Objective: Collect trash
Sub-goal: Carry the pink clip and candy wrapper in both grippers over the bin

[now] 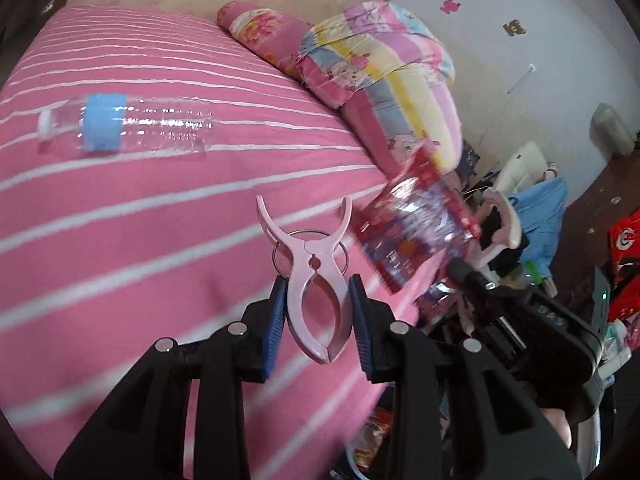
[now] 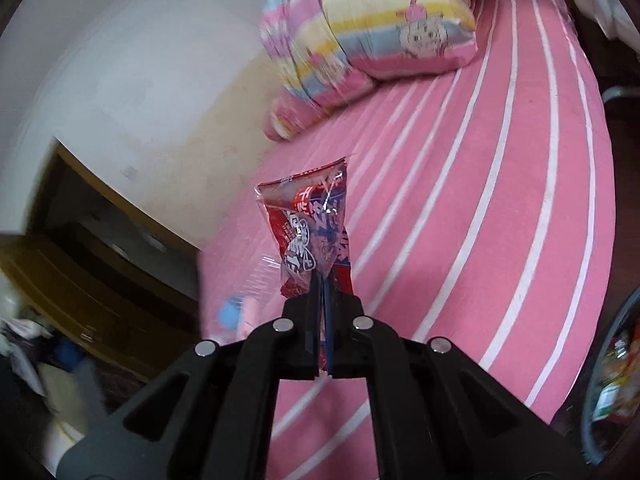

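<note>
An empty clear plastic bottle (image 1: 122, 125) with a blue label was seen lying on its side at the left of the pink striped bed sheet (image 1: 140, 240), well apart from both tools. Nearer the middle, a pale pink clothes peg (image 1: 316, 280) was pinched between the blue pads of the left gripper (image 1: 318, 304), held above the sheet. To the right, a red snack wrapper (image 2: 316, 232) was clamped by its lower end in the right gripper (image 2: 322, 300), whose fingers were pressed together on it, above the sheet. A folded striped quilt (image 2: 372, 28) was piled at the far end of the bed.
</note>
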Demonstrator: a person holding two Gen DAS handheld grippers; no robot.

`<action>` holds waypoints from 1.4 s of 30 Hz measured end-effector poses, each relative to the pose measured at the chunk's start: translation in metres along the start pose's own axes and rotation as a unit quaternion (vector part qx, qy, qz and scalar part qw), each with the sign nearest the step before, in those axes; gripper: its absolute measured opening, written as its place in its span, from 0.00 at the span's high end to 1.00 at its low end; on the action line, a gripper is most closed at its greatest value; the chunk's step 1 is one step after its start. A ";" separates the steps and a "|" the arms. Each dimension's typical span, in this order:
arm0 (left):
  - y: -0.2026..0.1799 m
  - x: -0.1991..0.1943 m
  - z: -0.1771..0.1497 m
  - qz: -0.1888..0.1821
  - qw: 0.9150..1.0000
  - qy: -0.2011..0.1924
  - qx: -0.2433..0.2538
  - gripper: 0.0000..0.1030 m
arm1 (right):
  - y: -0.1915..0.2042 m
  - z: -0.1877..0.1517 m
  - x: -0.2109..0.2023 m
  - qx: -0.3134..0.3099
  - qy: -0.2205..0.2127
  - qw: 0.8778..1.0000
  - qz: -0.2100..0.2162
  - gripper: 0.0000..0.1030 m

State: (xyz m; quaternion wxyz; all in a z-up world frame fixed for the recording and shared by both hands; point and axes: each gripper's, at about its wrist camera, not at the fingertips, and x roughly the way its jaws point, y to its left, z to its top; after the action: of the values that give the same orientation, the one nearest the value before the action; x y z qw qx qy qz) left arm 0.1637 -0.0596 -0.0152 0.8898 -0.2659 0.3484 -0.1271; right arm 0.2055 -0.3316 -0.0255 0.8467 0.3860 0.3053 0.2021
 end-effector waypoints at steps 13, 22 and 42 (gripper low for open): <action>-0.082 -0.066 -0.068 -0.080 0.997 0.014 0.002 0.71 | -0.025 -0.043 -0.143 0.032 -0.049 0.998 0.014 0.98; -0.150 -0.041 -0.101 -0.122 0.989 0.071 0.045 0.71 | -0.103 -0.055 -0.227 0.067 -0.084 0.991 -0.081 0.98; -0.189 0.140 -0.205 -0.075 0.944 0.306 0.093 0.71 | -0.226 -0.086 -0.249 0.134 -0.043 0.962 -0.233 0.97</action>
State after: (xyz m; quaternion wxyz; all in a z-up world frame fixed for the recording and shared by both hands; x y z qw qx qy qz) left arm 0.1170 -0.3521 -0.1127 0.7491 -0.1553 0.5696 -0.3006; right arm -0.0105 -0.5705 -0.1554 0.8229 0.4225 0.3750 -0.0606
